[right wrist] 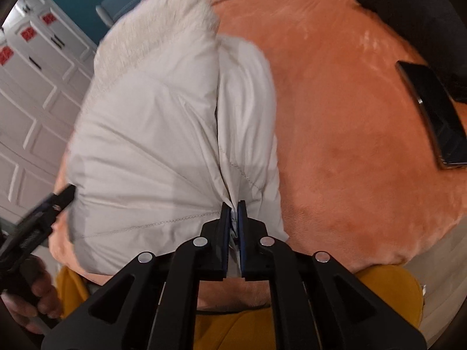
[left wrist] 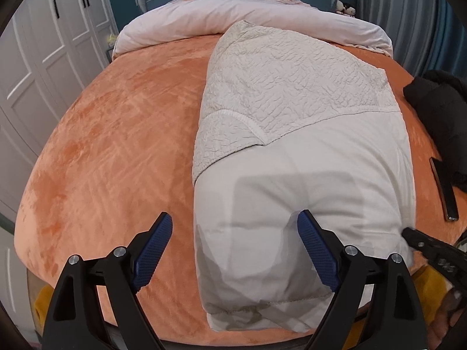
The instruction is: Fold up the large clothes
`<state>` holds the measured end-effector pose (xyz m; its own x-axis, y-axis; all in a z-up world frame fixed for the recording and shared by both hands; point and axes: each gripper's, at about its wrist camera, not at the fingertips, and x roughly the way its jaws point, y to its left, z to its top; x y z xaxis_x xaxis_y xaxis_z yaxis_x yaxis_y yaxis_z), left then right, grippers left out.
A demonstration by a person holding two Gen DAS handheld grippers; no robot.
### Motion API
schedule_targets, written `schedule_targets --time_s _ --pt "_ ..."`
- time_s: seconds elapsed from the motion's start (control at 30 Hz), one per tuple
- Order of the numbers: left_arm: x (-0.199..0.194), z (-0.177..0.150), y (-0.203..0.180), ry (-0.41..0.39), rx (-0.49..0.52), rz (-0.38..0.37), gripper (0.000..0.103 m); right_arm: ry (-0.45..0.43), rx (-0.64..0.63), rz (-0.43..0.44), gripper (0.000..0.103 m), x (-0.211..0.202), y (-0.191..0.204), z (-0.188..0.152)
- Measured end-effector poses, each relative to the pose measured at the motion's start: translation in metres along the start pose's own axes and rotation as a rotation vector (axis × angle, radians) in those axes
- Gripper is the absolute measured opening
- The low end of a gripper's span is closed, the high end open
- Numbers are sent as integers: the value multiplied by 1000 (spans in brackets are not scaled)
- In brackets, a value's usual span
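Note:
A large white padded coat (left wrist: 306,175) lies folded lengthwise on the orange bed (left wrist: 116,134), with its crinkled cream upper part (left wrist: 292,75) toward the headboard. My left gripper (left wrist: 235,227) is open over the coat's near left edge, and its right pad (left wrist: 316,248) presses on the fabric. My right gripper (right wrist: 233,213) is shut on the coat's near hem (right wrist: 175,145), and the fabric bunches into the jaws. The right gripper's tip also shows in the left wrist view (left wrist: 414,237). The left gripper shows at the left of the right wrist view (right wrist: 62,198).
A black garment (left wrist: 437,110) and a dark phone (left wrist: 443,192) lie on the bed's right side; the phone also shows in the right wrist view (right wrist: 432,113). A rolled pale duvet (left wrist: 233,20) lies at the headboard. White wardrobe doors (left wrist: 43,58) stand left.

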<state>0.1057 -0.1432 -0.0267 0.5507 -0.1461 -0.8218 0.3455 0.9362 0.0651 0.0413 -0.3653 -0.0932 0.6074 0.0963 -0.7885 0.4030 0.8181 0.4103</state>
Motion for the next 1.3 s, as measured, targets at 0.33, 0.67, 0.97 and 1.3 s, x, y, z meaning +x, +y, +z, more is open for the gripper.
schedule_targets --time_s 0.33,0.67,0.97,1.3 --pt "0 27 57 42 -202 -117 86 -119 122 66 42 -34 -32 47" --pt "60 69 84 163 -316 -281 87 58 208 178 63 30 -41 96" --pt "114 78 84 211 -475 -496 98 191 293 296 88 100 -40 94" --pt "82 100 87 76 -393 -544 67 78 198 358 18 82 17 97"
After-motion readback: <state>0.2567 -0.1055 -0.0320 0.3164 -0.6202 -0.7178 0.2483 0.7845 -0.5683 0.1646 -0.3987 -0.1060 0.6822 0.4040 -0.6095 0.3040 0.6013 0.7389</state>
